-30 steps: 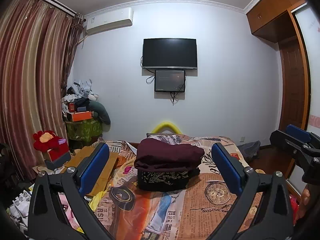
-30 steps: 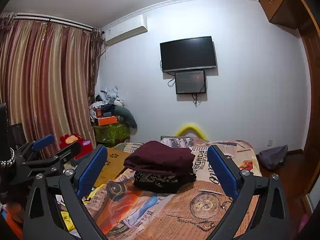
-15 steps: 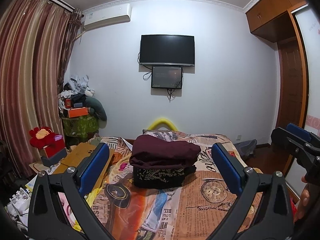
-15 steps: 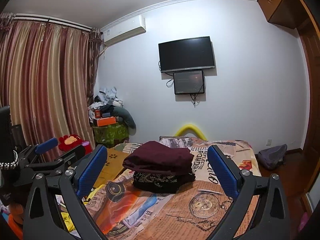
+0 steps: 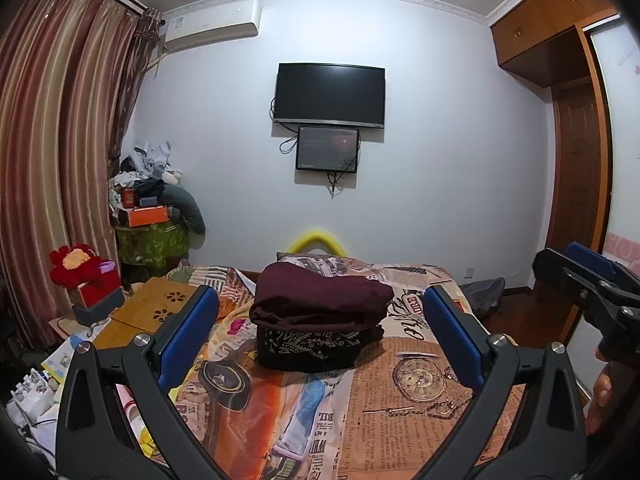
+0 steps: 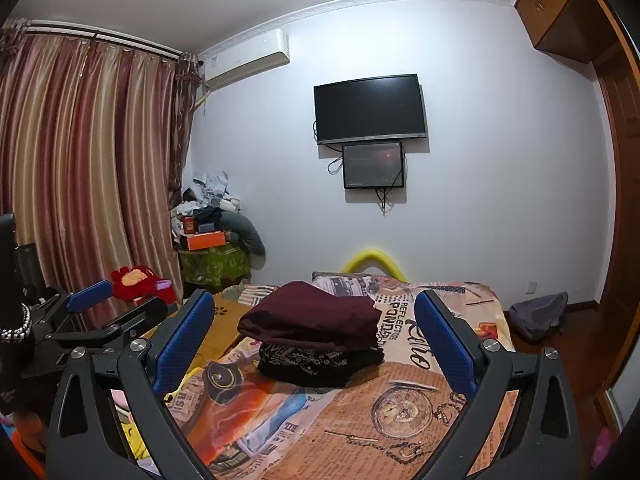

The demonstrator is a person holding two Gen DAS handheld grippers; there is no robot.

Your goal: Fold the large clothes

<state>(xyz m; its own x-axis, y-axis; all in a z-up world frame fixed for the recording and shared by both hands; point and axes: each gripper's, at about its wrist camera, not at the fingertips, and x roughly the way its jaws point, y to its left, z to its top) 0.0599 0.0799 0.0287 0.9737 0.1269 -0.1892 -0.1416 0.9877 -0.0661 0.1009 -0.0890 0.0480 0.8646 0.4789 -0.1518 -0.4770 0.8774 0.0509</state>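
With the maroon garment (image 5: 324, 298) folded atop the black patterned one (image 5: 316, 348) on the bed (image 5: 420, 408), ahead between both grippers' wide-open, empty jaws, folding looks finished; next calls for fetching another garment.

The bedspread (image 5: 400, 392) is orange and tan with newsprint lettering, a pocket-watch print and a blue streak; on it a plain maroon garment (image 5: 320, 300) tops a black garment (image 5: 312, 348) with a pale paisley band. The curtains (image 6: 80, 168) run in maroon and gold stripes, the wall (image 5: 440, 160) is pale bluish-white, the TV (image 5: 331, 95) black, the wardrobe (image 5: 552, 32) orange-brown wood. Both grippers, left (image 5: 320, 336) and right (image 6: 316, 336), are black with blue dimpled pads (image 6: 180, 344), and a red plush toy (image 5: 76, 264) has a yellow face.
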